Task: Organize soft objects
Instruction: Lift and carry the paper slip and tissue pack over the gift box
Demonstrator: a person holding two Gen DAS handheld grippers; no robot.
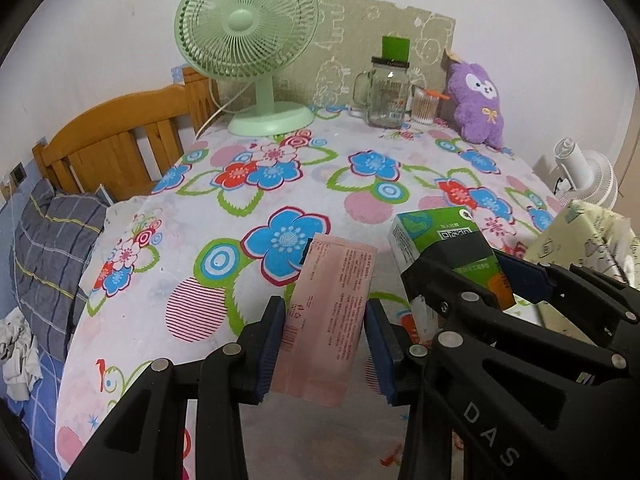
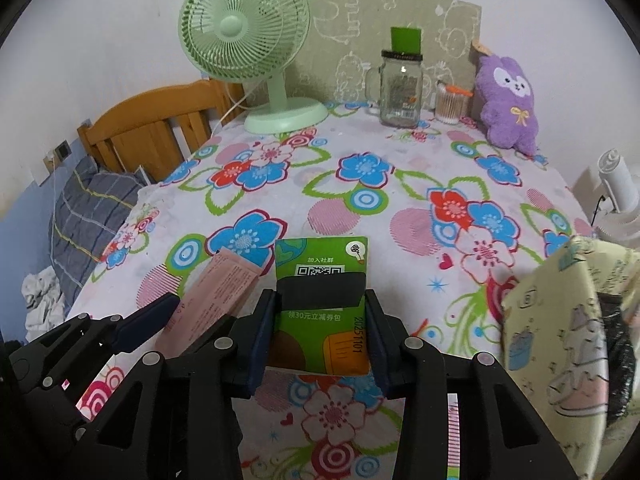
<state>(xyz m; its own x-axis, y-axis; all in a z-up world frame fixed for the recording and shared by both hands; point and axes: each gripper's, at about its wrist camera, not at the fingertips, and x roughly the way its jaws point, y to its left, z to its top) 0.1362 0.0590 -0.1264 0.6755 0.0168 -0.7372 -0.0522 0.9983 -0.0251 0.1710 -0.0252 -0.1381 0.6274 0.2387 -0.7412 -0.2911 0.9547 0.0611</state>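
Note:
My left gripper (image 1: 324, 344) is shut on a pink soft packet (image 1: 330, 320) and holds it above the flowered tablecloth (image 1: 224, 300). My right gripper (image 2: 320, 340) is shut on a green soft packet (image 2: 324, 312) with a QR code. The two grippers are side by side: the right gripper with the green packet (image 1: 436, 240) shows in the left wrist view, and the pink packet (image 2: 216, 296) shows in the right wrist view. A purple plush toy (image 2: 508, 104) leans at the back right. A pale yellow patterned fabric bin (image 2: 560, 320) stands at the right edge.
A green desk fan (image 2: 256, 48), a glass jar mug (image 2: 400, 92) and a cup of cotton swabs (image 2: 450, 104) stand along the back of the table. A wooden bed headboard (image 1: 112, 140) and a grey pillow (image 1: 52, 248) are left. A white fan (image 1: 588, 176) is right.

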